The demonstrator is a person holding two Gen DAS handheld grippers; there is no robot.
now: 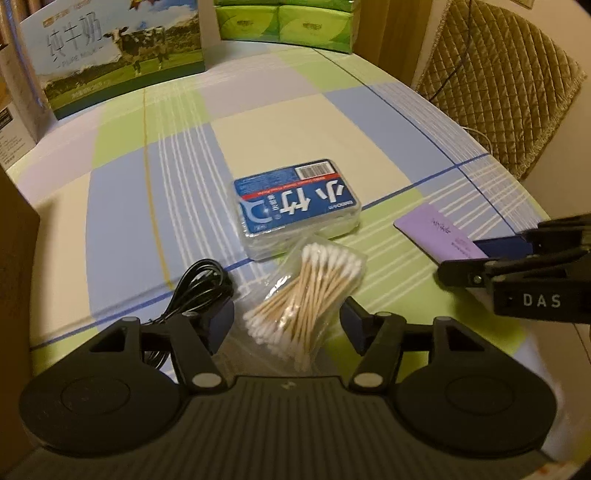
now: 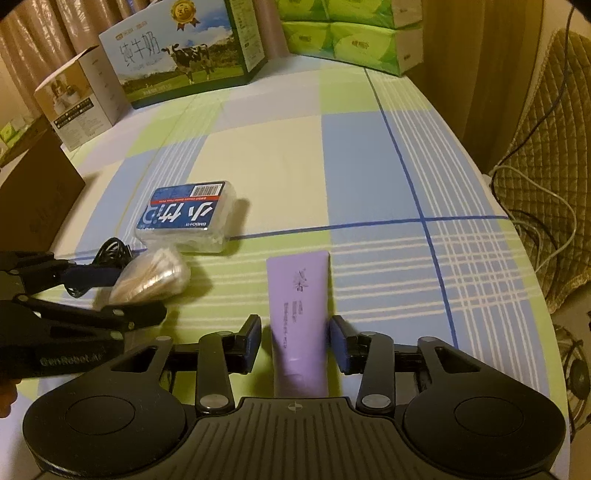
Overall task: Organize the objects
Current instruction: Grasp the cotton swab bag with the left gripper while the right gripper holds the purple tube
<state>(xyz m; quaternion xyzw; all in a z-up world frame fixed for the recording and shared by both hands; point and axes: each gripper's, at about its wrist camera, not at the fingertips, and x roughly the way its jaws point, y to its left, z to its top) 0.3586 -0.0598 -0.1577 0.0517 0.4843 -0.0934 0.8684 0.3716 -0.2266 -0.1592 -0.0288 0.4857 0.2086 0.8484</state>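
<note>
**A:** What do I have on the worktop (image 2: 280, 162)?

**B:** Counting from the blue box (image 1: 297, 206): one box, one bag of swabs (image 1: 303, 302) touching its near edge, one black cable (image 1: 201, 288) just left of the swabs, one purple tube (image 2: 301, 317) to the box's right. Behind the box stand one milk carton (image 2: 177, 55) and stacked green tissue packs (image 2: 347, 33).

**A:** And my claws?

**B:** Two. My left claw (image 1: 286, 325) is spread wide, its pads either side of the swab bag and not touching it, holding nothing. My right claw (image 2: 295, 343) is also open, its pads flanking the tube with a gap on both sides, gripping nothing.

**A:** What does each camera add?

**B:** The right wrist shows the whole tube lying lengthwise between my fingers, plus one small white carton (image 2: 81, 107) left of the milk carton and one brown box (image 2: 37, 199) left of the blue box. The left wrist shows only the tube's far end, but gives the swabs clearly and a quilted chair (image 1: 495, 85) beyond the worktop's right edge.
</note>
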